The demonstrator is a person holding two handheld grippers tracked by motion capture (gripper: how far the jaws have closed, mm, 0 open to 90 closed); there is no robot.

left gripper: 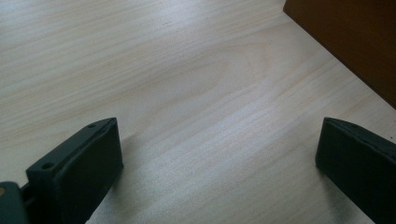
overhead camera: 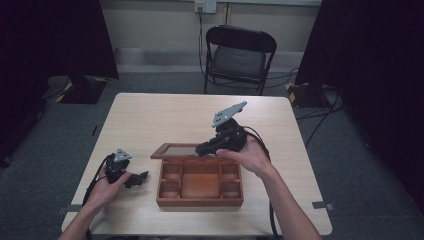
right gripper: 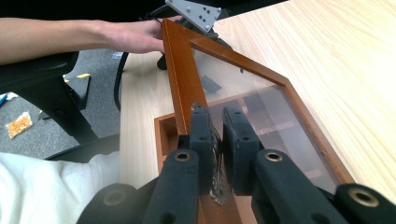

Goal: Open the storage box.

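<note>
A brown wooden box point(overhead camera: 200, 202) with several compartments stands at the table's front middle. Its glass-paned lid point(overhead camera: 176, 150) is swung up toward the back. My right gripper point(overhead camera: 200, 149) is shut on the lid's edge. In the right gripper view the jaws point(right gripper: 217, 116) pinch a small metal latch point(right gripper: 217, 184) on the lid frame point(right gripper: 180, 70), beside the glass pane point(right gripper: 254, 105). My left gripper point(overhead camera: 141, 178) rests on the table left of the box, open, with bare tabletop between its jaws point(left gripper: 219, 140). A corner of the box point(left gripper: 355, 37) lies ahead of it.
The light wooden table point(overhead camera: 165, 115) has free room behind and to both sides of the box. A black folding chair point(overhead camera: 239, 57) stands beyond the far edge. Cables lie on the grey floor at the right point(overhead camera: 320, 120).
</note>
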